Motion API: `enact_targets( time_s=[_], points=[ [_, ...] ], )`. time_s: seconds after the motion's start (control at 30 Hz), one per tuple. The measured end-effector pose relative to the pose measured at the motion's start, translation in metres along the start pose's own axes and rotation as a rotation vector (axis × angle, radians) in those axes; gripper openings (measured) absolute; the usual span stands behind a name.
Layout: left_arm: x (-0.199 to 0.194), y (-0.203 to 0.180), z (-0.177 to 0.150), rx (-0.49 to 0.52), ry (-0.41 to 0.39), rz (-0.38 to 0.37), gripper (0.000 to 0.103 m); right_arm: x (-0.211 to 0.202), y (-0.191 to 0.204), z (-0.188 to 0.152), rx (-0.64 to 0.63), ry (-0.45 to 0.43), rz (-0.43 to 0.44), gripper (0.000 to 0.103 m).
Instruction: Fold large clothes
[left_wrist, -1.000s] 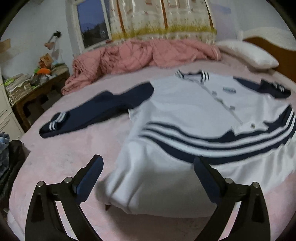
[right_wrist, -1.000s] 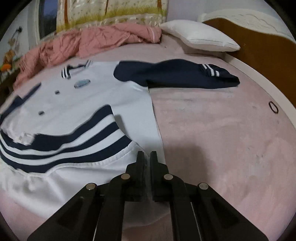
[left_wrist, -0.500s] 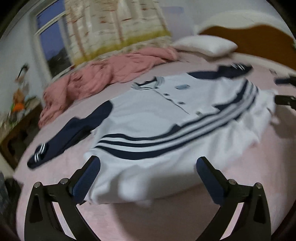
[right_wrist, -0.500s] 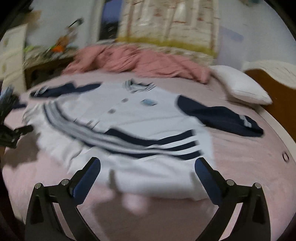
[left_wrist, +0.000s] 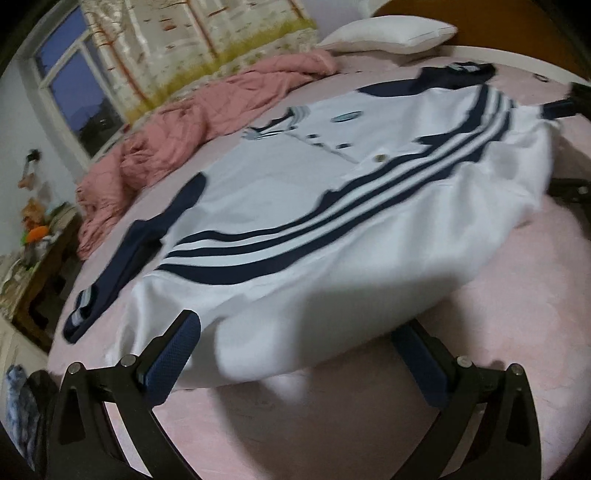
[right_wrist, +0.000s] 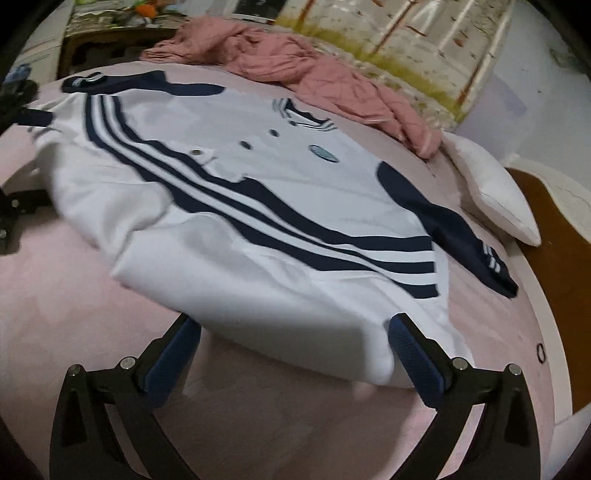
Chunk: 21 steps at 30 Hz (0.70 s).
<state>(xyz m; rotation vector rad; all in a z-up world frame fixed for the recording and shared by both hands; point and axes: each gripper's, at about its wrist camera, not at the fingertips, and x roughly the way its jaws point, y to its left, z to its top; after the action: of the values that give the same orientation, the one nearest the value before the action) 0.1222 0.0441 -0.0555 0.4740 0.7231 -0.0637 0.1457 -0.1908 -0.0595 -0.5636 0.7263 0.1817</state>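
A white jacket (left_wrist: 332, 221) with navy stripes, navy sleeves and snap buttons lies spread front up on the pink bed (left_wrist: 498, 332). My left gripper (left_wrist: 295, 350) stands open at the hem near the jacket's left bottom corner, with the cloth edge between its blue pads (left_wrist: 177, 350) but not pinched. In the right wrist view the same jacket (right_wrist: 258, 206) fills the middle. My right gripper (right_wrist: 293, 332) is open wide at the hem by the right bottom corner, its pads (right_wrist: 410, 350) clear of the cloth. Both views are blurred.
A crumpled pink quilt (left_wrist: 192, 136) lies at the far side of the bed, beside a white pillow (right_wrist: 495, 199) and a wooden headboard (right_wrist: 561, 258). A small black ring (right_wrist: 541, 349) rests on the sheet. A cluttered desk (left_wrist: 40, 251) stands by the window.
My right gripper, shut a second ago at the jacket's bottom edge, has opened wide. Both grippers have shifted sideways and rolled, so the bed now looks tilted. The left stays open.
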Motion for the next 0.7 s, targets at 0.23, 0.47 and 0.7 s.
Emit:
enact_targets(
  time_s=[0.23, 0.47, 0.7],
  points=[
    [0.010, 0.036, -0.001, -0.131, 0.033, 0.135, 0.103, 0.008, -0.026, 0.004, 0.067, 0.020, -0.061, 0.103],
    [0.011, 0.062, 0.018, -0.181, 0.017, 0.105, 0.103, 0.005, -0.065, 0.021, 0.178, -0.011, -0.043, 0.103],
    [0.039, 0.100, 0.081, -0.222, 0.050, 0.059, 0.103, 0.026, -0.101, 0.079, 0.206, -0.032, -0.095, 0.103]
  ],
)
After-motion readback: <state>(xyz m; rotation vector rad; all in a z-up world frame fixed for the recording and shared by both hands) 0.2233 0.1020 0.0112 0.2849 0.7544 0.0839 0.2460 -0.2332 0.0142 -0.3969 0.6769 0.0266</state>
